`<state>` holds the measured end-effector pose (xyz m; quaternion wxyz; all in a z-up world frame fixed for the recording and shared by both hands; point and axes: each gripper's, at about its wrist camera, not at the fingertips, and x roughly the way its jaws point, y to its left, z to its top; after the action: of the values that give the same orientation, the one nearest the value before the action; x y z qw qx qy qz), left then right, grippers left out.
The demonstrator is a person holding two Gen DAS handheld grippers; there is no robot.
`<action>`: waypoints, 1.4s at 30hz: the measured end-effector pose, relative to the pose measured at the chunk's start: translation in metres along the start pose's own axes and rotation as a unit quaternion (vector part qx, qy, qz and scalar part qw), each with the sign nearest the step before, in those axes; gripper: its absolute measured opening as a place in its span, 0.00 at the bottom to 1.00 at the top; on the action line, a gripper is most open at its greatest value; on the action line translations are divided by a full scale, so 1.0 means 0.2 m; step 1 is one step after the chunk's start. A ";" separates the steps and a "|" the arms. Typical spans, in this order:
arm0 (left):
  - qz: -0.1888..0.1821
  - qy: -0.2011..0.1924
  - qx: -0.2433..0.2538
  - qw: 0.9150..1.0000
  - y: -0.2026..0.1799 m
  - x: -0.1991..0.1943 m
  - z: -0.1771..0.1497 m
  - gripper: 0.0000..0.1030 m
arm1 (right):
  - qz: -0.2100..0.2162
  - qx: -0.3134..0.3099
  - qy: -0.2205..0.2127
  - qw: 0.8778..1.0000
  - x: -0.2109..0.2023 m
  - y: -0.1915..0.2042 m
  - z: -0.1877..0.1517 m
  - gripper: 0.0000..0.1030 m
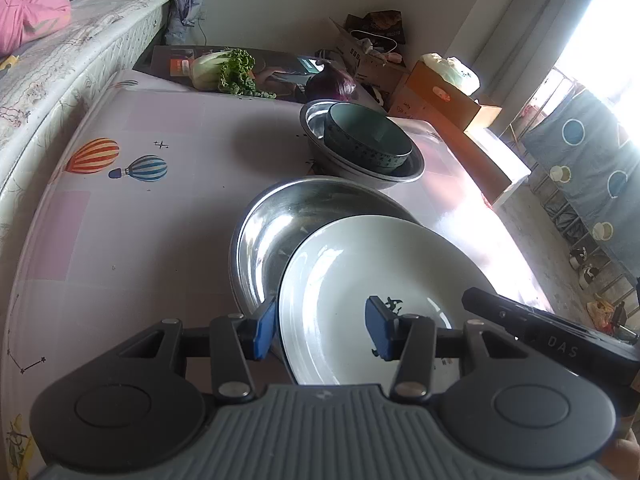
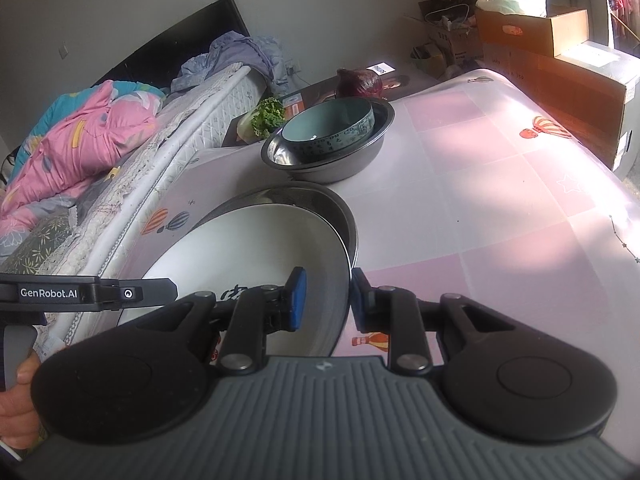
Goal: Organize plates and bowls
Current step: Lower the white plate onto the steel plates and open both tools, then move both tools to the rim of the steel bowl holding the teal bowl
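"GenRobot.AI" lettering on left tongs [image 2: 90, 293], "DAS" on right tongs [image 1: 560, 344]. Left tongs [image 1: 322, 332] wide open, straddling near rim of white plate [image 1: 372, 276]; right tongs [image 2: 326, 300] partly open astride its opposite rim. Plate tilted inside steel basin [image 1: 272, 224] on table [image 1: 152, 216]; beyond, teal bowl [image 1: 368, 136] in second basin [image 1: 400, 174].

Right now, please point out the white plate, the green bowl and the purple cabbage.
white plate [image 1: 344, 280], left wrist view, inner surface.
green bowl [image 2: 320, 126], right wrist view, inside bottom.
purple cabbage [image 2: 358, 83], right wrist view, front side.
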<state>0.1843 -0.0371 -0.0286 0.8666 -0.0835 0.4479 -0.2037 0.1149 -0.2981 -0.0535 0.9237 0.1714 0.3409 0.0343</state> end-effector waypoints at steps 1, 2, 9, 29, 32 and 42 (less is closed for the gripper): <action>0.001 -0.001 -0.001 1.000 0.00 0.00 0.00 0.48 | 0.000 -0.001 -0.002 1.000 0.00 0.00 0.00 0.23; 0.002 -0.002 -0.001 1.000 0.00 0.00 0.01 0.48 | -0.001 -0.002 -0.004 1.000 0.00 0.00 0.01 0.23; 0.006 -0.011 -0.002 1.000 -0.01 -0.04 0.01 0.52 | -0.006 -0.004 -0.011 1.000 -0.01 0.01 0.01 0.23; 0.045 -0.040 0.049 0.997 -0.15 -0.22 -0.01 0.77 | -0.025 0.000 -0.025 0.999 -0.16 0.01 -0.01 0.43; 0.055 -0.045 0.057 0.996 -0.17 -0.25 -0.01 0.81 | -0.026 -0.003 -0.025 0.999 -0.19 0.01 -0.02 0.47; 0.075 -0.048 0.071 0.993 -0.19 -0.29 -0.02 0.85 | -0.026 -0.009 -0.025 0.999 -0.27 0.03 -0.03 0.53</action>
<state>0.1406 -0.0471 0.0254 0.9038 0.0026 0.3949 -0.1649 0.0705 -0.3002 -0.0224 0.9341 0.1550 0.3213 0.0091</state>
